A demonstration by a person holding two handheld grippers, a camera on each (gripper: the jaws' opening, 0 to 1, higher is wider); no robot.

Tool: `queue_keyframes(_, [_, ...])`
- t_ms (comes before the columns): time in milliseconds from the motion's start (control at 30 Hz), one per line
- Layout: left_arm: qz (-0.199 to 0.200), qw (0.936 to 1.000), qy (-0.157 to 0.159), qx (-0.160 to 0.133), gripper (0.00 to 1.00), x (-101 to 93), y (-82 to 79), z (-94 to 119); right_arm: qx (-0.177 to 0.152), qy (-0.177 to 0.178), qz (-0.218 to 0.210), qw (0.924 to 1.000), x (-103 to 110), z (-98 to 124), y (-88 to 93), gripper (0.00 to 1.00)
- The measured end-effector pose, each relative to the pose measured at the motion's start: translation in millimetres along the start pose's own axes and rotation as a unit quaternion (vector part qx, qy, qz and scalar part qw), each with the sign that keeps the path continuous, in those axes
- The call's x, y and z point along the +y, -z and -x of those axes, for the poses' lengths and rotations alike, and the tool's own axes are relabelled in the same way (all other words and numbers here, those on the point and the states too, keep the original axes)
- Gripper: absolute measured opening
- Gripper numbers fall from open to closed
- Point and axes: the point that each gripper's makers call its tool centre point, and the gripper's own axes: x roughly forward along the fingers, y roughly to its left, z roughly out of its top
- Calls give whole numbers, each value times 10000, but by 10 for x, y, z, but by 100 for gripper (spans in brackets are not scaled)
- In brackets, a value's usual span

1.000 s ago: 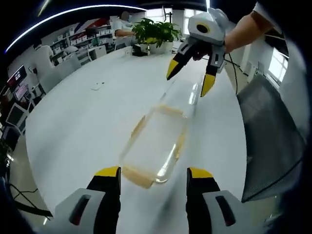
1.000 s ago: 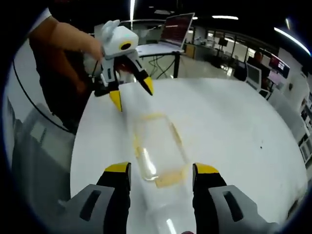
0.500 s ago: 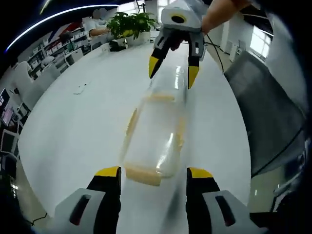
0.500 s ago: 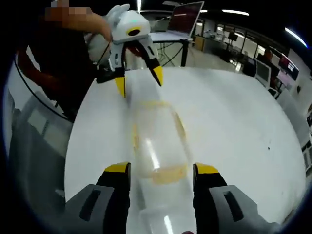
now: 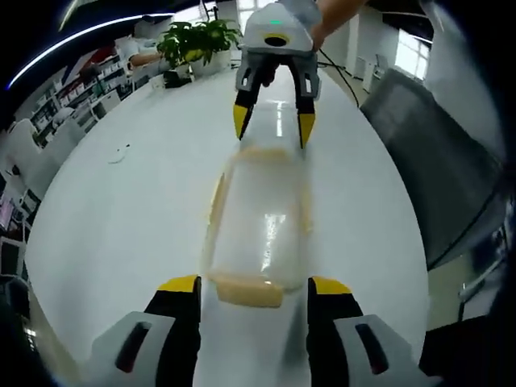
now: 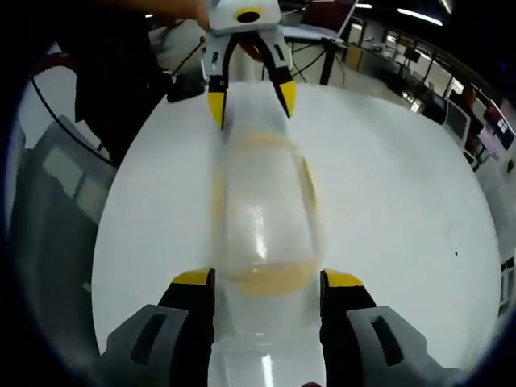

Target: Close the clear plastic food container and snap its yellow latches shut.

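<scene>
Clear, thin plastic: the box (image 5: 258, 222) lies mid-frame on the table (image 5: 121, 210), likely light, slippery (springy too). Left gripper (image 5: 254, 292) and right gripper (image 6: 268, 284), jaws apart, straddle its ends; press the yellow latches (image 5: 246, 290).

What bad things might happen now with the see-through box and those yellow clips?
The clear container sits between two open grippers, left and right, one at each end. Pushing unevenly might slide it across the smooth white table. A jaw could also miss the end latch, leaving it unsnapped.
</scene>
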Motion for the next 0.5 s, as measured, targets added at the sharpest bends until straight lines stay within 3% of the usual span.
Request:
queue_keyframes(233, [-138,9998,136,39,46,55,94,-78,222,-85,152,9996,-7,-75,61,49])
queue_keyframes(500, [-143,9995,279,103,43,66,158,-174,243,-195,128,9994,25,-99,33,48])
